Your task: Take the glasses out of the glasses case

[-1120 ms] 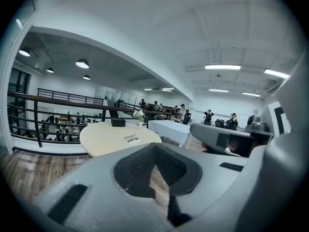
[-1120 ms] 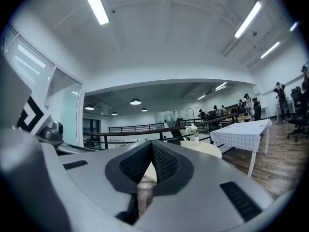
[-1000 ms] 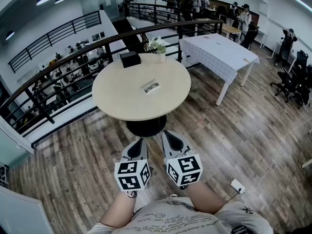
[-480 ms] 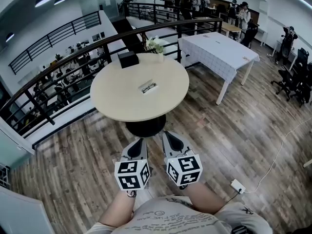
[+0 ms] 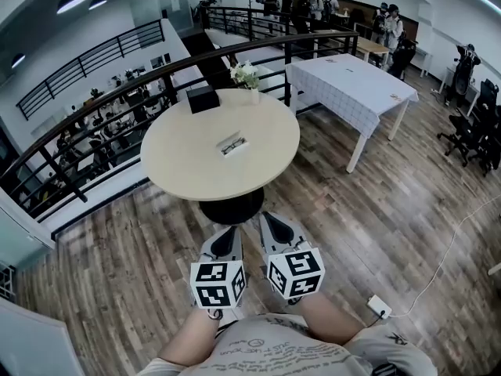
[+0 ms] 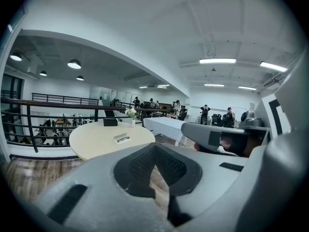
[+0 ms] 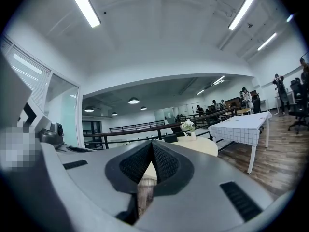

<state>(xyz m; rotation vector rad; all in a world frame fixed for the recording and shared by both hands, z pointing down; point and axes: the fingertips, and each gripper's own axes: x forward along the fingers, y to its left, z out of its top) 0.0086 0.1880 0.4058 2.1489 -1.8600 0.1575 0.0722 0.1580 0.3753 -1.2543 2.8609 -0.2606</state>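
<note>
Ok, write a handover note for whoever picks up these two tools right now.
Left tool: shut, empty, held low by the body. Right tool: the same.
The glasses case lies near the middle of the round table, out ahead, apparently open with the glasses inside.
Done: nothing yet.
Left: step up to the table, then lift the glasses out.
</note>
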